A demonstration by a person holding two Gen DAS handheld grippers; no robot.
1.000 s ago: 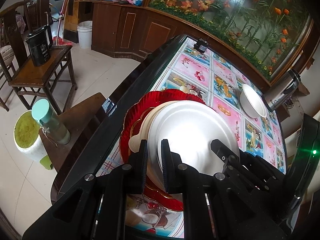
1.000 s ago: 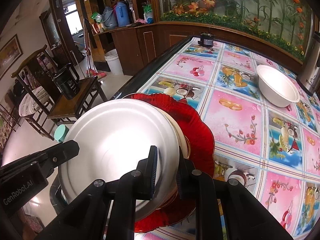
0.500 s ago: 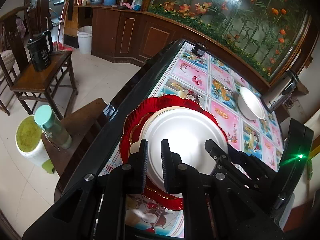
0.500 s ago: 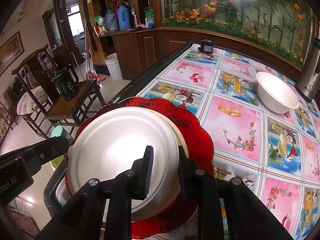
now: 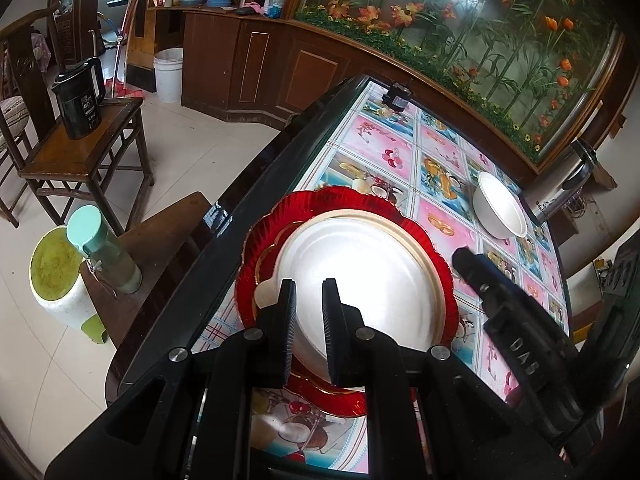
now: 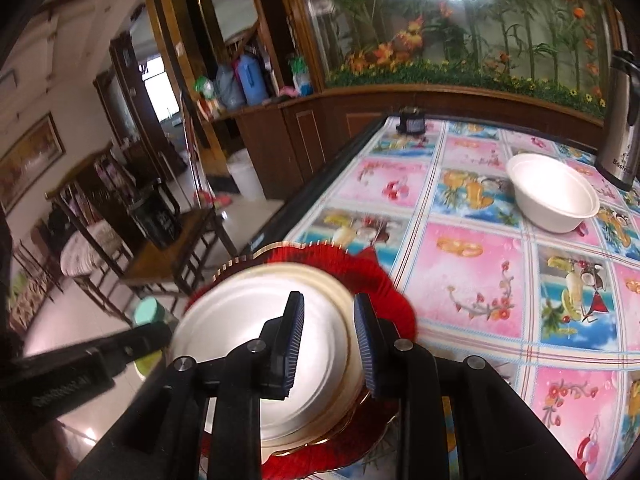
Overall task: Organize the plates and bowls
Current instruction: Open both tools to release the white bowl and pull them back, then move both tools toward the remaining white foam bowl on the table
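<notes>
White plate (image 5: 360, 276) sits stacked on the red plate (image 5: 260, 248) at the surface's near edge. Left gripper (image 5: 309, 320) clamps the white plate's rim; right gripper (image 6: 328, 344) is opening, fingers letting go. Next, probably: fetch the white bowl (image 6: 554, 192) farther along the surface.

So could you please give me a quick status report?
Left tool shut on white plate. Right tool opening, plate rim between. Bowl apart, nothing blocking.
</notes>
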